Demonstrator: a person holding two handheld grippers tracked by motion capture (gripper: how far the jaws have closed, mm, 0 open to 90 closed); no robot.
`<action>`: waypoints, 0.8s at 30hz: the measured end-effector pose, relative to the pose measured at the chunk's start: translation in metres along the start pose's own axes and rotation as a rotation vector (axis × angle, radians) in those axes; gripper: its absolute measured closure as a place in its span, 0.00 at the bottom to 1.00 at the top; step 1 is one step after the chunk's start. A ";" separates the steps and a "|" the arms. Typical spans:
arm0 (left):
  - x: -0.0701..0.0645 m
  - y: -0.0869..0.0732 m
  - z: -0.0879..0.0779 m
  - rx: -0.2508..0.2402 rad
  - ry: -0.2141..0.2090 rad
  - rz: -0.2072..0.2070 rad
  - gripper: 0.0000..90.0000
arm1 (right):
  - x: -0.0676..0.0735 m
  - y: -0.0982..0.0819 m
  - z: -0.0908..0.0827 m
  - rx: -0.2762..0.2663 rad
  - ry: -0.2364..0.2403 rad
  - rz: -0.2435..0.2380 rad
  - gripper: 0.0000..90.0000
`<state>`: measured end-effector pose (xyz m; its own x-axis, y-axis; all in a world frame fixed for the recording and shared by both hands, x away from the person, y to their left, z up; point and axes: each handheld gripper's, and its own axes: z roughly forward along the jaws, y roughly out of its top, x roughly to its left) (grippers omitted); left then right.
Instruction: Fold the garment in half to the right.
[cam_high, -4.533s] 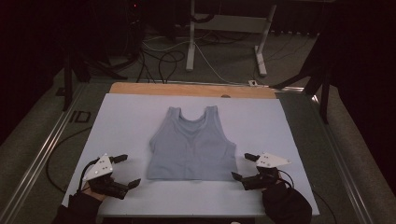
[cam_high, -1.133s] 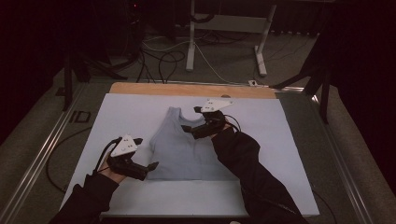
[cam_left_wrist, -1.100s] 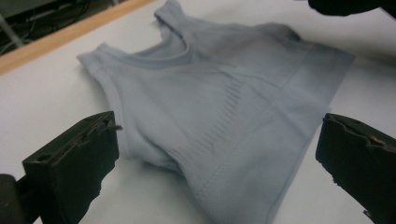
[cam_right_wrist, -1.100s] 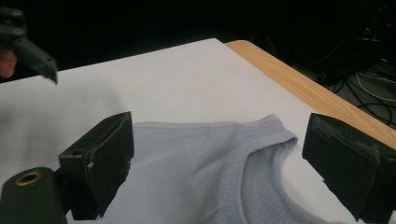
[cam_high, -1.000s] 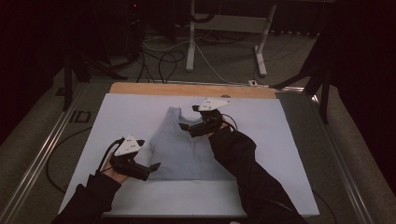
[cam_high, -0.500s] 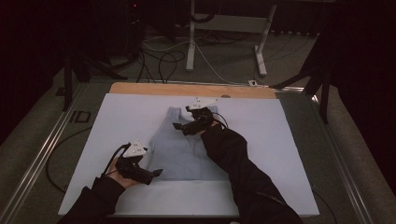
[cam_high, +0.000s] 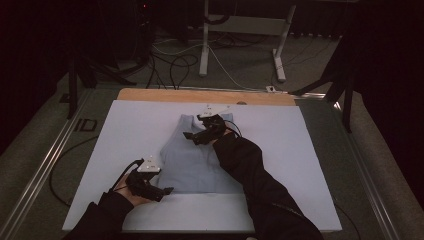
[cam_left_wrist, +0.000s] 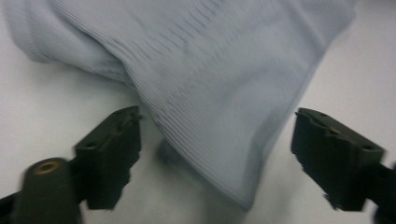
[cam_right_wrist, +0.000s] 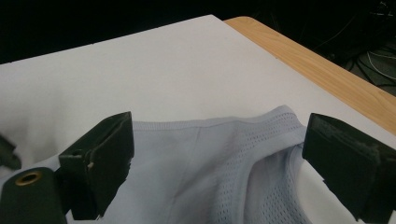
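A: Where's the top (cam_high: 197, 160)?

B: Flat on the white sheet (cam_high: 310, 165) covering the desk, near the middle, straps toward the far side. Its hem runs close to the near edge of the sheet, with a white strip left in front of it.

A: And the left gripper (cam_high: 165, 191)?

B: Low at the hem's left corner. In the left gripper view that corner of ribbed cloth lies between the jaws, which have just been closing, but both pads stand clear of the fabric: released, not gripping.

A: The right gripper (cam_high: 192, 136)?

B: Over the left strap at the neckline. In the right gripper view the jaws are spread wide, with the strap and the mesh lining between them, untouched as far as I can tell. The sleeve (cam_high: 250, 175) lies across the right half of the top.

A: Room to move?

B: Bare sheet on both sides, wider on the right. A bare wood strip (cam_high: 200, 95) shows at the desk's far edge, and metal rails (cam_high: 45, 165) run along the sides.

A: Anything in the way?

B: Nothing else lies on the sheet. Beyond the desk there's a white stand (cam_high: 205, 45) and loose cables (cam_high: 170, 65) on the floor, well apart from the top.
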<state>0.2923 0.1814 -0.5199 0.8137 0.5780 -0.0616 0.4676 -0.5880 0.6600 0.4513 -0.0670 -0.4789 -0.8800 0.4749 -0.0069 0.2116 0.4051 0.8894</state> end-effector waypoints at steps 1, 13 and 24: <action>0.000 -0.001 0.001 0.010 -0.010 0.004 0.27 | 0.000 0.000 0.001 0.000 -0.002 0.011 0.10; -0.005 -0.003 0.004 0.045 -0.021 0.040 0.57 | 0.001 0.000 0.015 0.013 0.010 0.017 0.10; -0.012 0.005 0.008 0.066 -0.053 0.052 0.96 | -0.001 0.006 0.026 0.015 0.015 0.025 0.10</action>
<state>0.2883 0.1668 -0.5219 0.8539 0.5158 -0.0690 0.4444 -0.6537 0.6125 0.4644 -0.0445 -0.4855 -0.8805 0.4734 0.0225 0.2400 0.4045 0.8825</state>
